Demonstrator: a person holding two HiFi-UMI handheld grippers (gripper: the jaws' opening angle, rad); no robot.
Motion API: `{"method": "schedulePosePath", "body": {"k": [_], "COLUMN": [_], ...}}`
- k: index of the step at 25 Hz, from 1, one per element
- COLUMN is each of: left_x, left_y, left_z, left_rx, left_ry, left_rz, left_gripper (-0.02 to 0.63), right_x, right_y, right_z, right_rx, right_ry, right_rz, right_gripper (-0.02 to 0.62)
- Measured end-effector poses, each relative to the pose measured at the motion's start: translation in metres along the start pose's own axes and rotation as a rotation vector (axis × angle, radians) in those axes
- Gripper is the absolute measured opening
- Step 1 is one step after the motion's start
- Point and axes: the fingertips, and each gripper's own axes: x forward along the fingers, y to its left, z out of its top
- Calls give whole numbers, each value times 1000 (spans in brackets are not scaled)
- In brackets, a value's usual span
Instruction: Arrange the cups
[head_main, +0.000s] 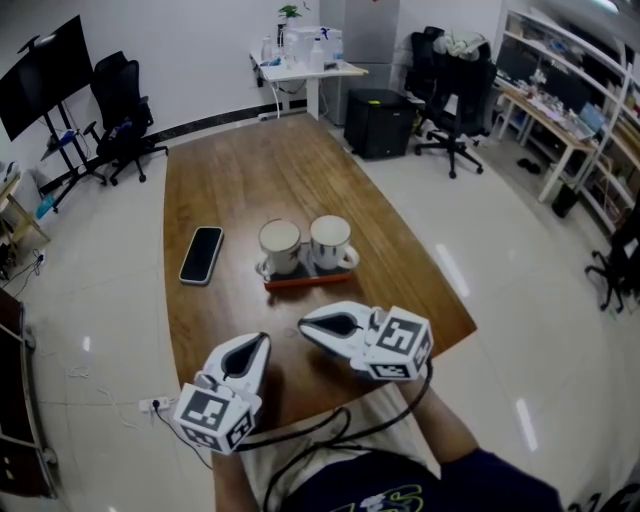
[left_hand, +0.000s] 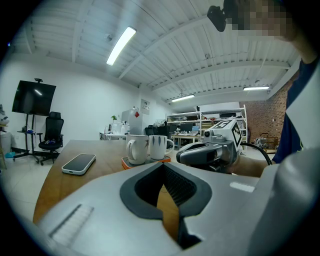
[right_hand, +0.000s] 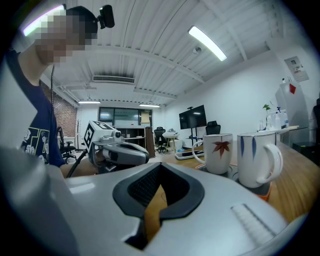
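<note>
The 2 mugs stand upright, mouths up, side by side and almost touching on a small tray (head_main: 300, 281) near the middle of the table (head_main: 240, 170). The left mug (head_main: 279, 246) has its handle turned toward the near left. The right mug (head_main: 331, 242) has its handle turned toward the near right. Both are glossy white ceramic cylinders with looped handles. The tray is a low rectangle with an orange-red edge and a darker top. The table is brown wood with visible grain and a tapering, rounded outline.

From overhead the mugs look plain white. The right gripper view shows a red maple leaf on the left mug and blue strokes on the right mug. The left gripper view shows the blue strokes again, but the left mug only as plain white.

A smartphone (head_main: 202, 254), dark-screened with a pale rim, lies flat to the left of the tray and apart from it, with its long axis running away from the person.

The left gripper (head_main: 263, 339) and the right gripper (head_main: 303, 325) sit at the near edge of the table, well short of the tray, their tips angled toward each other. Each has a smooth grey shell with black ribbed pads. Both pairs of jaws are closed together with nothing between them.
</note>
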Motion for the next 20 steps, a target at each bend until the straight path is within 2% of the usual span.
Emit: {"method": "schedulePosePath", "body": {"k": [20], "left_x": [-1], "left_y": [-1], "left_z": [2], "left_rx": [-5], "left_ry": [-4], "left_rz": [-1], "left_gripper": [3], "right_x": [-1], "right_y": [-1], "right_z": [1], "right_rx": [5], "right_ry": [-2], "right_rz": [-18], "right_gripper": [15]}}
